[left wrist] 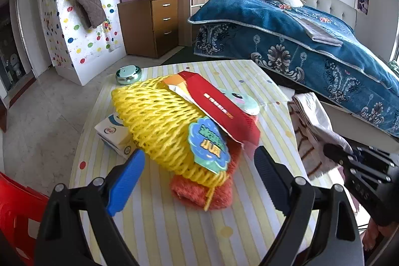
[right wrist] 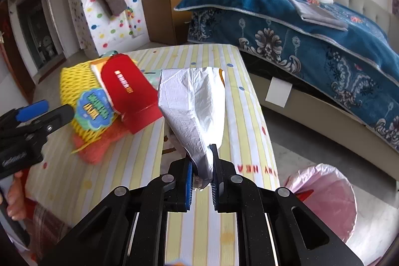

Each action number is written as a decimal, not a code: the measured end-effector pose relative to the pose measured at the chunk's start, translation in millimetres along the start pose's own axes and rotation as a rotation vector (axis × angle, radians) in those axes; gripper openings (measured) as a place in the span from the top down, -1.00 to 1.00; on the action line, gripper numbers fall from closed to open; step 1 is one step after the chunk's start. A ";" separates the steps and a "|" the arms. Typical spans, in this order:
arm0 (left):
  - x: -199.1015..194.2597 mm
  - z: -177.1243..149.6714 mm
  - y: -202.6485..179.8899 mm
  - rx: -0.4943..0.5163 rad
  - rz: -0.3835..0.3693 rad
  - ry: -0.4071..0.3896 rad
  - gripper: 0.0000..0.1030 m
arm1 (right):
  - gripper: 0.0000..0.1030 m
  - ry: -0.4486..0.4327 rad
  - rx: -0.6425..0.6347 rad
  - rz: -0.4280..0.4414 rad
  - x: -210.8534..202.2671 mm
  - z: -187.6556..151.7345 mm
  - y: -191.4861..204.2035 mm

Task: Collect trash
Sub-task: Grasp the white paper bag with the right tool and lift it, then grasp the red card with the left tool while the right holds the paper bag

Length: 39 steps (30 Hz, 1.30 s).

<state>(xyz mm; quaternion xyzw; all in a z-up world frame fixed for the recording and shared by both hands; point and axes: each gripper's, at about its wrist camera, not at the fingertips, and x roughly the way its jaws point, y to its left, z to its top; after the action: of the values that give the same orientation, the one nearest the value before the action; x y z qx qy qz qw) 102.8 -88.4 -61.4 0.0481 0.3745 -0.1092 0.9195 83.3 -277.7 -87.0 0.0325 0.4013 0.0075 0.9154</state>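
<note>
A heap of trash lies on the striped table [left wrist: 174,228]: a yellow foam net [left wrist: 154,121] with a teal sticker, a red carton [left wrist: 222,106] on top, an orange cloth [left wrist: 199,191] beneath, and a small white box [left wrist: 114,133] at its left. My left gripper [left wrist: 199,161] is open, its blue fingers either side of the heap's near end. My right gripper [right wrist: 202,166] is shut on a white plastic bag [right wrist: 194,109], held above the table to the right of the heap [right wrist: 82,94]. The left gripper also shows in the right wrist view [right wrist: 40,109].
A round teal tin [left wrist: 128,75] sits at the table's far left corner. A pink-lined bin [right wrist: 324,196] stands on the floor right of the table. A blue-covered bed [left wrist: 299,34] lies beyond, a wooden drawer unit [left wrist: 154,24] at the back, a red stool [left wrist: 17,211] near left.
</note>
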 end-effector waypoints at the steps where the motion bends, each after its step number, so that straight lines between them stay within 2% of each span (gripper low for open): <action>1: 2.2 0.6 3.5 -0.002 0.011 -0.001 -0.68 | 0.76 0.003 -0.010 -0.007 8.0 6.1 2.7; 13: 9.9 -4.8 58.4 -0.099 0.048 0.011 -0.68 | 0.75 0.064 -0.101 -0.102 71.6 34.4 28.4; 17: 10.6 -9.6 69.7 -0.120 0.042 0.021 -0.68 | 0.75 0.099 -0.166 -0.078 77.2 33.6 41.3; 19: 8.3 -11.9 73.4 -0.128 0.040 0.020 -0.68 | 0.75 0.104 -0.218 -0.057 68.5 25.0 52.2; 27: -6.7 -17.9 70.7 -0.133 0.011 0.003 -0.68 | 0.75 0.137 -0.284 0.032 30.9 -5.5 76.4; 33: -19.4 -11.0 58.4 -0.105 -0.012 -0.030 -0.68 | 0.75 0.081 -0.260 0.002 1.4 -13.0 78.6; 35: -20.2 -4.8 50.9 -0.093 -0.031 -0.041 -0.63 | 0.75 0.066 -0.244 -0.005 -1.7 -14.6 76.7; 39: -14.0 10.4 31.0 -0.050 -0.065 -0.051 -0.38 | 0.75 0.044 -0.174 -0.019 1.8 -8.3 60.3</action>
<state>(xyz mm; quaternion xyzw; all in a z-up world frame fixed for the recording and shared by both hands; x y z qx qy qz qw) 107.4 -57.8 -44.0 0.0103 0.3550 -0.1308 0.9256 79.2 -217.0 -90.0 -0.0510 0.4193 0.0343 0.9057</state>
